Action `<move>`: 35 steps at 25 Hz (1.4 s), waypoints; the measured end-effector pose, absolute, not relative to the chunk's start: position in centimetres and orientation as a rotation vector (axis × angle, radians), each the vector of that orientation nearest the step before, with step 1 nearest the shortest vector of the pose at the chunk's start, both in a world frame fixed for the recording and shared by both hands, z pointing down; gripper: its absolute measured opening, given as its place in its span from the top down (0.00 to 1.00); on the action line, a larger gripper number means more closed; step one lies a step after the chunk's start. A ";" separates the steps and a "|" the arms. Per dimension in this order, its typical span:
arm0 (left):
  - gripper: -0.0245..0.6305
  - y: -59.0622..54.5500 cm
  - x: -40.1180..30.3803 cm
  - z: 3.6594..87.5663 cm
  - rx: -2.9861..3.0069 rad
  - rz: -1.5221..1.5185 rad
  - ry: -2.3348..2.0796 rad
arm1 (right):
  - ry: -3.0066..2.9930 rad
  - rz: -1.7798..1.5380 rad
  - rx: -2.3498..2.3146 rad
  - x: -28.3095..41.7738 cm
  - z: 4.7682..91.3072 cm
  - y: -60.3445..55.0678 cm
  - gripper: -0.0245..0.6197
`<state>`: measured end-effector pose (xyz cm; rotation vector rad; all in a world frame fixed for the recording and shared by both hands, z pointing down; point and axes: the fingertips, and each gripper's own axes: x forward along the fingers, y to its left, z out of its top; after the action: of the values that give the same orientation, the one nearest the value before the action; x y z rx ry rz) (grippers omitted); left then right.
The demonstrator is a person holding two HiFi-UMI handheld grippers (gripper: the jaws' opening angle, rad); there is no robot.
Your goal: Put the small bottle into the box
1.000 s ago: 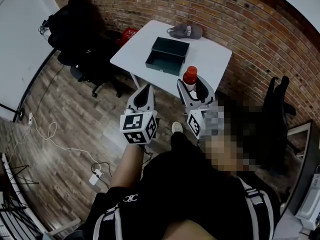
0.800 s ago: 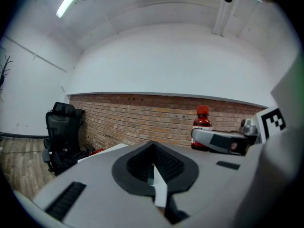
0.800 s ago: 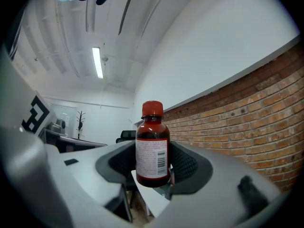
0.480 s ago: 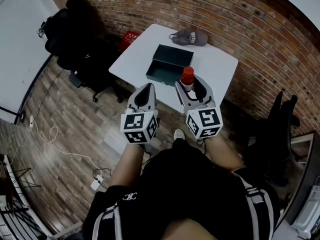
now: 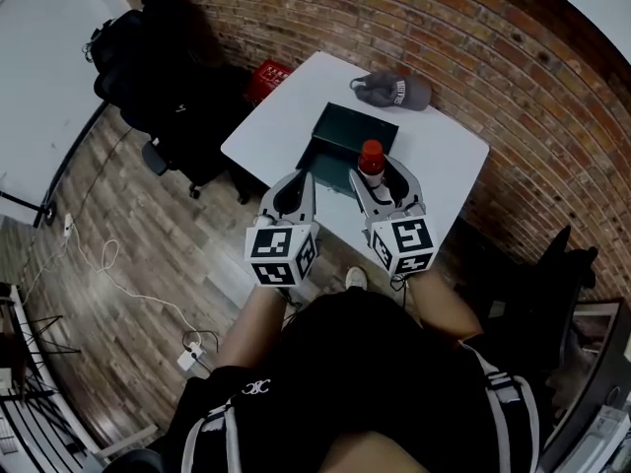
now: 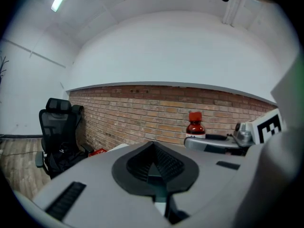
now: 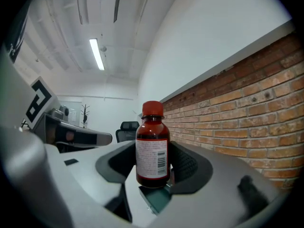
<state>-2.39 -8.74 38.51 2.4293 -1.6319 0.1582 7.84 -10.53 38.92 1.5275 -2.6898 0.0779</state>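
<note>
My right gripper (image 5: 380,178) is shut on the small bottle (image 5: 371,158), a brown bottle with a red cap and a white label, held upright (image 7: 152,145). In the head view it hangs over the near right part of the dark green open box (image 5: 340,131) on the white table (image 5: 449,166). My left gripper (image 5: 293,187) is shut and holds nothing; it hovers at the table's near edge, left of the box. The left gripper view shows the bottle (image 6: 195,125) to the right, above the right gripper's jaw.
A grey cap (image 5: 394,91) lies at the table's far edge near the brick wall (image 5: 493,57). A black office chair (image 5: 158,57) and a red crate (image 5: 268,77) stand left of the table. White cables (image 5: 99,274) trail over the wooden floor.
Both grippers have come forward toward the table. The bottle, earlier short of the table's near edge, is now over the box.
</note>
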 end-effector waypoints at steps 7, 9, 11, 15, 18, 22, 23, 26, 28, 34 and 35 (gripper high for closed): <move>0.94 -13.9 -2.2 39.2 2.377 0.203 -1.686 | -2.693 0.141 1.447 8.2 41.0 -16.1 0.61; 0.94 -15.0 -1.9 39.6 2.365 0.229 -1.696 | -2.695 0.160 1.427 8.3 41.7 -17.5 0.61; 0.94 -15.6 -1.8 40.1 2.352 0.254 -1.701 | -2.684 0.181 1.399 8.3 42.6 -18.5 0.61; 0.94 -16.6 -2.3 41.5 2.319 0.293 -1.704 | -2.640 0.231 1.330 7.9 45.1 -19.7 0.61; 0.94 -17.2 -3.3 42.4 2.296 0.316 -1.704 | -2.580 0.308 1.297 7.2 47.8 -20.3 0.61; 0.94 -18.7 -4.5 43.5 2.297 0.341 -1.660 | -2.448 0.510 1.283 6.6 52.5 -21.2 0.61; 0.94 -19.0 -4.8 43.7 2.303 0.345 -1.644 | -2.404 0.543 1.278 6.4 53.7 -21.3 0.61; 0.94 -19.6 -5.5 43.9 2.336 0.359 -1.612 | -2.270 0.608 1.223 5.6 57.4 -21.6 0.61; 0.94 -20.0 -5.9 44.1 2.343 0.362 -1.595 | -2.181 0.642 1.170 5.2 59.8 -21.6 0.61; 0.94 -20.9 -7.5 44.6 2.347 0.358 -1.563 | -1.981 0.609 1.052 4.6 64.0 -21.5 0.61; 0.94 -21.0 -7.9 44.7 2.342 0.354 -1.567 | -1.960 0.597 1.037 4.5 64.4 -21.6 0.61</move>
<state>-7.95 -21.00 44.69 2.3419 -1.5667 0.3539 4.48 -21.63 64.45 1.0368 -1.9604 0.5969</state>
